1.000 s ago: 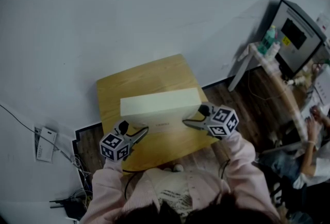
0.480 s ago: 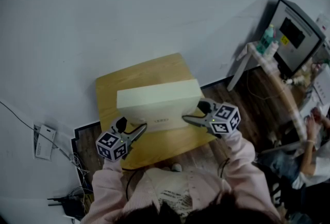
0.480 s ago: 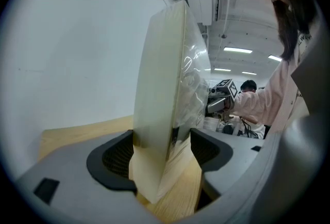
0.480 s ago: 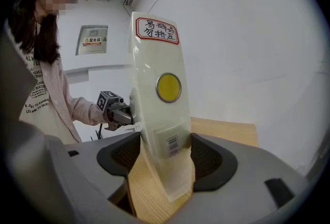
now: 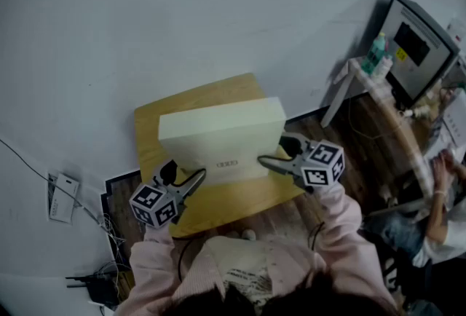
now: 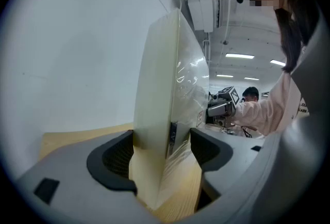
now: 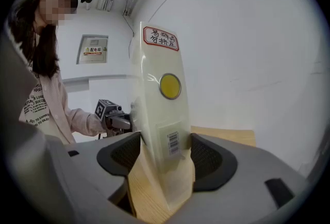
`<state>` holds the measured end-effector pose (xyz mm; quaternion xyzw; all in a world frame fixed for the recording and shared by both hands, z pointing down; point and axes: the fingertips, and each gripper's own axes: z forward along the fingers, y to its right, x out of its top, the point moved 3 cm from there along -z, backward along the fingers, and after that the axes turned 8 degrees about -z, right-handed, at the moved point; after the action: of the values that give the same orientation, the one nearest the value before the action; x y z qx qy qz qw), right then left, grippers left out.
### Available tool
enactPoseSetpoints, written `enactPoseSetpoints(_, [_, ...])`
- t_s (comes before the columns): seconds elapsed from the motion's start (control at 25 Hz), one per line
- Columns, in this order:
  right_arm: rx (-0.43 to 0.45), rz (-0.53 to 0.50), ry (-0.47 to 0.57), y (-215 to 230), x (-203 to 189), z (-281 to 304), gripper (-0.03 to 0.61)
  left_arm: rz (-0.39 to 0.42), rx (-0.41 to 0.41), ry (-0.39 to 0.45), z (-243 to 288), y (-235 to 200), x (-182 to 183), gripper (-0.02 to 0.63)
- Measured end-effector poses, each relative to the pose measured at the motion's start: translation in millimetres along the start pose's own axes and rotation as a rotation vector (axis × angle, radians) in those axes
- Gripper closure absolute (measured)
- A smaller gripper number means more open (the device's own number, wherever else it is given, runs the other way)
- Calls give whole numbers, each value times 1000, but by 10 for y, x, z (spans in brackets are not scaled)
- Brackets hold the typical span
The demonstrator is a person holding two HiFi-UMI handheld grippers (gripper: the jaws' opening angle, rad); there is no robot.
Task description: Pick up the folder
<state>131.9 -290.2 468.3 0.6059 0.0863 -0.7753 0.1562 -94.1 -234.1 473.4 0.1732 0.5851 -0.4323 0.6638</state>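
Note:
The folder [image 5: 222, 136] is a thick, pale cream box file wrapped in clear film, held off the small wooden table [image 5: 218, 207]. My left gripper [image 5: 195, 178] is shut on its left end and my right gripper [image 5: 266, 162] on its right end. In the left gripper view the folder's [image 6: 165, 109] end stands upright between the pads of the left gripper [image 6: 160, 148], with the right gripper [image 6: 220, 109] beyond. In the right gripper view the folder's [image 7: 161, 109] spine shows a red label, a yellow disc and a barcode, clamped by the right gripper [image 7: 165, 153].
A white wall rises right behind the table. At the right stands a cart [image 5: 378, 89] with a monitor [image 5: 416, 45] and bottles, and a seated person [image 5: 437, 220] is beside it. Cables and a paper sheet [image 5: 62, 202] lie on the floor at the left.
Both grippers have risen together with the folder, which now sits higher above the table and looks larger in the head view.

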Motion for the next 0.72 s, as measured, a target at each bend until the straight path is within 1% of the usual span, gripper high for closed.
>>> enactPoseSetpoints(0.36, [-6,25,57,-29,164,-110,265,-9,12,56,-67,124,156,273])
enactPoseSetpoints(0.52, [-12,20,76,-48,253,-130,268,-22,14,79,-113,147,212,273])
enactPoseSetpoints(0.72, [-21,18,98,-86,370,-194,268,-15,14,103,-158,219,311,273])
